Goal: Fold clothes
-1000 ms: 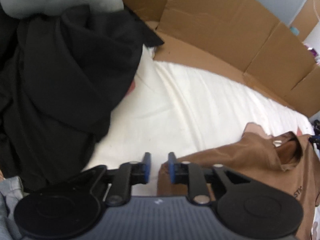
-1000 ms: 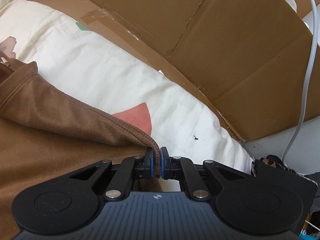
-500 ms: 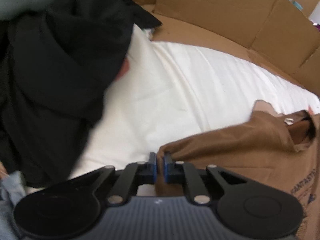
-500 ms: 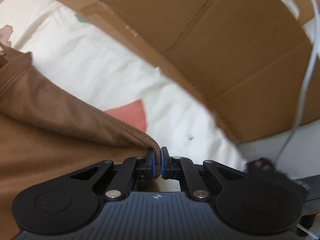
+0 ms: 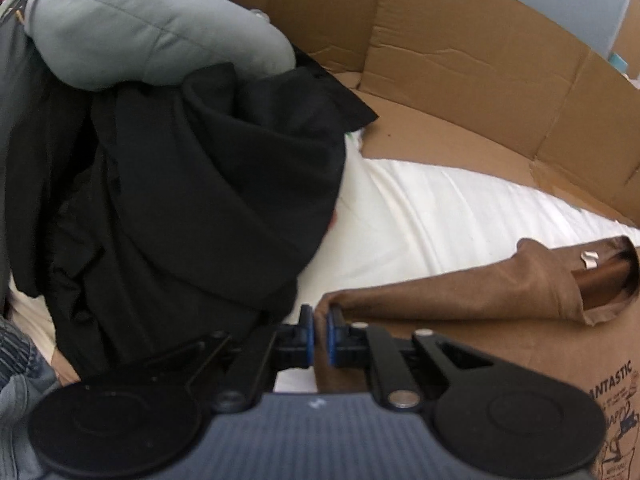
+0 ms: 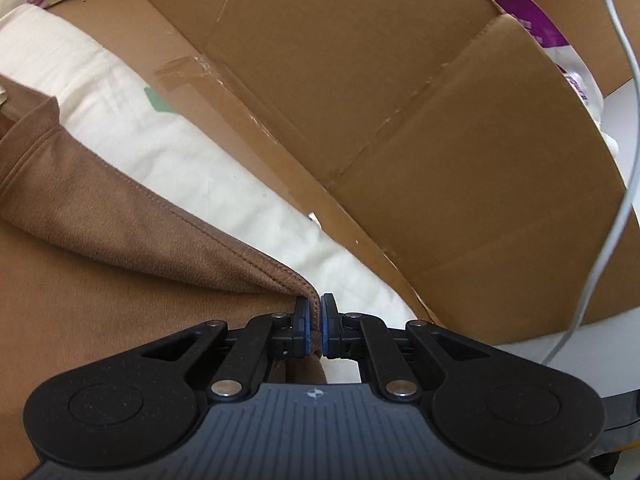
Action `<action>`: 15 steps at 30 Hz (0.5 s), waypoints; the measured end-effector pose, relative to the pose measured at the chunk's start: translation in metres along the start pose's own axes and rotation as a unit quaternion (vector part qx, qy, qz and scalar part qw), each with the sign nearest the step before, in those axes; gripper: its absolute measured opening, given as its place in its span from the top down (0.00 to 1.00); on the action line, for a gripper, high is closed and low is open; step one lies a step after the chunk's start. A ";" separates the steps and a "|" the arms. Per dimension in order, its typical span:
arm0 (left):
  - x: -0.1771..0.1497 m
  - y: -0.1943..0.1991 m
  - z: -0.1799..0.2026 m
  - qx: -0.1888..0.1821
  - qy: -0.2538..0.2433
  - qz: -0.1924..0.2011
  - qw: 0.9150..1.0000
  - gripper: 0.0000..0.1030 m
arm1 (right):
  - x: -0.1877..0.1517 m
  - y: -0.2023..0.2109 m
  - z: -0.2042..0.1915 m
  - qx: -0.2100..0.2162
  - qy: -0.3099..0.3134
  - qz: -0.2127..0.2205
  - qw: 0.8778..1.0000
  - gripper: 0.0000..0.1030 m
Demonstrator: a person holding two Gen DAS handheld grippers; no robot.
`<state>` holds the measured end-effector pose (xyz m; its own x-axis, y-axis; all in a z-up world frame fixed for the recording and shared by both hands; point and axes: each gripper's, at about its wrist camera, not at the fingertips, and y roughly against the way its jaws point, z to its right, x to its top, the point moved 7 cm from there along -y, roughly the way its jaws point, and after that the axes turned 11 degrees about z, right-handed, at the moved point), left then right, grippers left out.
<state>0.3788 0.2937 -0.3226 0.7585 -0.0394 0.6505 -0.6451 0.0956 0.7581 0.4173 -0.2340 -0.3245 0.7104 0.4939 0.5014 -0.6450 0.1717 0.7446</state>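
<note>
On the white sheet [image 5: 420, 216], both grippers — left gripper [image 5: 319, 322], right gripper [image 6: 314, 312] — pinch corners of the brown T-shirt [image 5: 460, 312] (black clothes [image 5: 180, 200] piled beside it).

My right gripper [image 6: 314, 326] pinching the hemmed corner of a brown shirt [image 6: 120, 256], shirt spread over a white sheet [image 6: 224, 192], cardboard wall [image 6: 400, 100] behind, white cable [image 6: 616, 200] hanging at right

Soft daylight washes both fisheye views, blowing out the white sheet [image 5: 420, 216] to near glare. The black clothing pile [image 5: 180, 208] sinks into shadow, detail lost. Straight cardboard panels [image 6: 400, 100] bow at the edges; corners vignette dark, focus slightly soft.
</note>
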 end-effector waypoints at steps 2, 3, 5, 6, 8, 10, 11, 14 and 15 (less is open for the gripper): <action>0.000 -0.001 -0.003 0.010 0.002 0.003 1.000 0.93 | 0.006 -0.005 -0.003 0.001 0.004 0.001 1.000 0.97; 0.001 -0.001 -0.005 0.015 0.005 0.007 1.000 0.93 | 0.009 -0.007 -0.004 0.001 0.005 0.003 1.000 0.97; 0.002 -0.001 -0.009 0.019 0.011 0.008 1.000 0.93 | 0.015 -0.011 -0.007 0.000 0.006 0.006 1.000 0.97; 0.001 -0.004 -0.009 0.021 0.013 0.003 1.000 0.93 | 0.017 -0.014 -0.009 -0.001 0.005 0.007 1.000 0.97; -0.007 -0.014 -0.008 0.032 0.002 -0.012 0.999 0.92 | 0.018 -0.022 -0.014 0.007 0.000 0.011 1.000 0.97; -0.013 -0.021 -0.005 0.044 -0.013 -0.021 0.999 0.89 | 0.014 -0.031 -0.020 0.024 -0.015 0.012 1.000 0.87; -0.012 -0.021 -0.003 0.048 -0.018 -0.019 0.998 0.89 | 0.011 -0.035 -0.019 0.024 -0.025 0.004 0.999 0.84; -0.008 -0.009 0.001 0.041 -0.022 -0.019 0.999 0.83 | 0.011 -0.030 -0.011 0.031 -0.071 0.011 0.997 0.74; -0.005 -0.002 0.002 0.034 -0.020 -0.011 0.999 0.83 | 0.014 -0.024 -0.010 0.041 -0.078 0.023 0.996 0.74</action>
<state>0.3764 0.2913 -0.3272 0.7695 -0.0804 0.6336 -0.6337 0.0268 0.7731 0.4401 -0.2225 -0.3394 0.7196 0.3598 0.5939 -0.6578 0.0792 0.7490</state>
